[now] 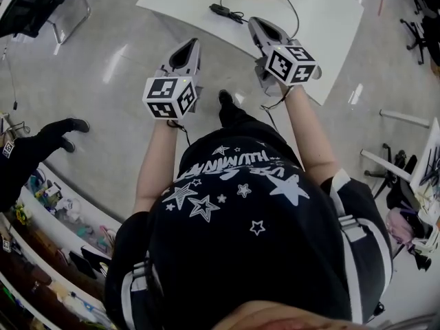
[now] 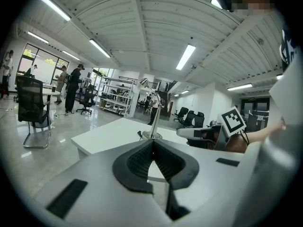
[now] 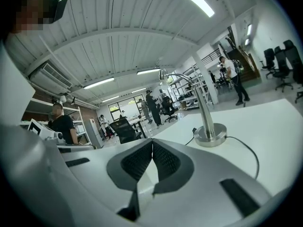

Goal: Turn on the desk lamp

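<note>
- Left gripper (image 1: 192, 44): your jaws are closed tip to tip with nothing between them. It hangs over the floor (image 1: 124, 60), just short of the table (image 1: 330, 26).
- Right gripper (image 1: 254, 23): these jaws are likewise closed and empty. Their tip is over the near part of the table, pointing toward the lamp.
- Cable (image 1: 292, 9): it runs from the lamp base across the tabletop. A small black block (image 1: 220, 9) lies on a lead beside the base, ahead of both grippers. It is probably an inline switch, but it is too small to confirm.
- Desk lamp (image 3: 210, 132): it stands upright on its round metal base at the far side of the table, well apart from both grippers and untouched.
- Progress: the task appears to be at the approach. No contact has been made, and finding and pressing the switch is all left to do.
- Hard to read: the head view cuts the lamp off at the base. The lamp head (image 3: 162, 74) is tiny against the ceiling lights, so you cannot tell whether it is lit.
</note>
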### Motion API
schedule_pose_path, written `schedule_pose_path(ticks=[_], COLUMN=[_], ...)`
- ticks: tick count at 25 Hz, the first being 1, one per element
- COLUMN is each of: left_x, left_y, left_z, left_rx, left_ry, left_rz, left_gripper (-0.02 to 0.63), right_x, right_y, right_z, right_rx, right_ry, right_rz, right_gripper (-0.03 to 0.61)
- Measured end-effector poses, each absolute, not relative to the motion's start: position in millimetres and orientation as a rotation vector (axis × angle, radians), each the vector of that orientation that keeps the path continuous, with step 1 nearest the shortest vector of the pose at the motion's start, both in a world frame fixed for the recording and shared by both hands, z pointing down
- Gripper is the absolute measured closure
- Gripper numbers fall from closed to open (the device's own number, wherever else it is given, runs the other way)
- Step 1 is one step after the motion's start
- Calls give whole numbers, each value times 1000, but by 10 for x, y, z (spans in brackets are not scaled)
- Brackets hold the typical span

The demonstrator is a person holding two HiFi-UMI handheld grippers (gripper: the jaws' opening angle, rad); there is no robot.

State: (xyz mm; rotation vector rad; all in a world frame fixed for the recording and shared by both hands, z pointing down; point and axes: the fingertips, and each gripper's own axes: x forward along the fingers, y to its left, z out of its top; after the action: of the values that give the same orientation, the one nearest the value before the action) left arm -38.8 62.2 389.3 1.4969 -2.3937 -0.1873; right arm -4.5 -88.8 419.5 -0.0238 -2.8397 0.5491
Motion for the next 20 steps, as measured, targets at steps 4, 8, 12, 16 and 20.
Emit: schedule_pose_path(ticks=[4,8,12,16,20], left_x=[-577,-725,-853,-948,-1092], left_y=[443,223,-12,-178,-223], left_z=[3865,3854,3842,3852,3831], left_rx=[1510,1532,1546,1560,1549], left_ry=[-2383,-2374,-2386,-2391,-2400], left_rz=[-164,-136,-79,-39,-15], left_gripper=[604,604,604,604,604], right_x=[-260,-416,-535,-622,-687], right_y=[-1023,-1209,-1429,-1550,-1618], right_z=[4193,4219,4241,4304,4325], right_rx=[-40,-47,-41,-61,-61], right_ry=[-2838,-2836,-2843,-2837,-2832], right_rz=[555,556,581,596,612], right_gripper=[574,574,572,574,574])
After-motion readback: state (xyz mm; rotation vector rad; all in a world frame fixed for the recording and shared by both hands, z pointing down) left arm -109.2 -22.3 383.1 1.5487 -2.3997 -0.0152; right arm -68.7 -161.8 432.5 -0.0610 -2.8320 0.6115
